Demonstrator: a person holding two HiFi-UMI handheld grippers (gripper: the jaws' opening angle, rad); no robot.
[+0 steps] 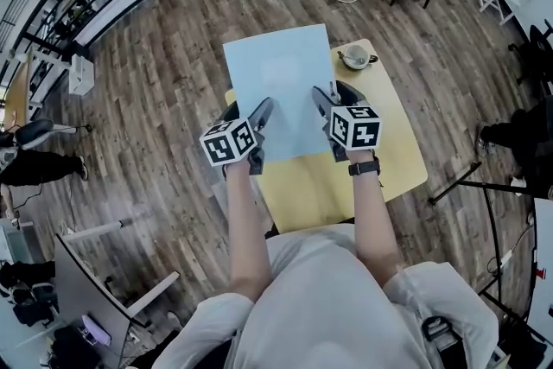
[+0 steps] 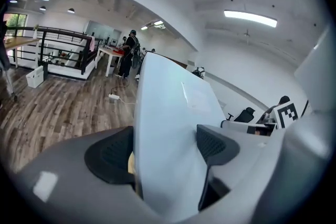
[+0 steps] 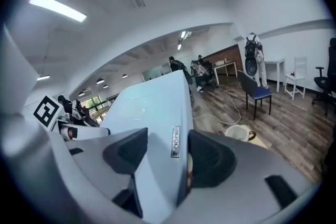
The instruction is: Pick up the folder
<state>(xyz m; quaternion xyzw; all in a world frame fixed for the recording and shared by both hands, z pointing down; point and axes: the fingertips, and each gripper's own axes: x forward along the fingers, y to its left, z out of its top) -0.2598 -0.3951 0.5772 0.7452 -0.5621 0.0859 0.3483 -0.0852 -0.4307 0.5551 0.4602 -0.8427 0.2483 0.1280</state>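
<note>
- The left gripper (image 2: 163,149) had its jaws fairly wide apart yet clamped on the folder (image 2: 168,107), one dark ribbed pad on each face at the folder's near left edge.
- The right gripper (image 3: 168,155) gripped the same folder in the same way at its near right edge, pads pressed to both faces, beside a small silver tab (image 3: 175,141) set in that edge.
- The folder was held up between the two grippers, off the desk (image 1: 397,151), and in the head view it covered the desk's far left corner.
- A cup (image 1: 354,58) stood by the desk's far right corner; what it held could not be made out.
- The folder was a thin, flat, pale blue rectangle with a smooth, matte face.
- The desk top was plain yellow with rounded corners, and the floor (image 1: 164,82) around it was dark wood planks.
</note>
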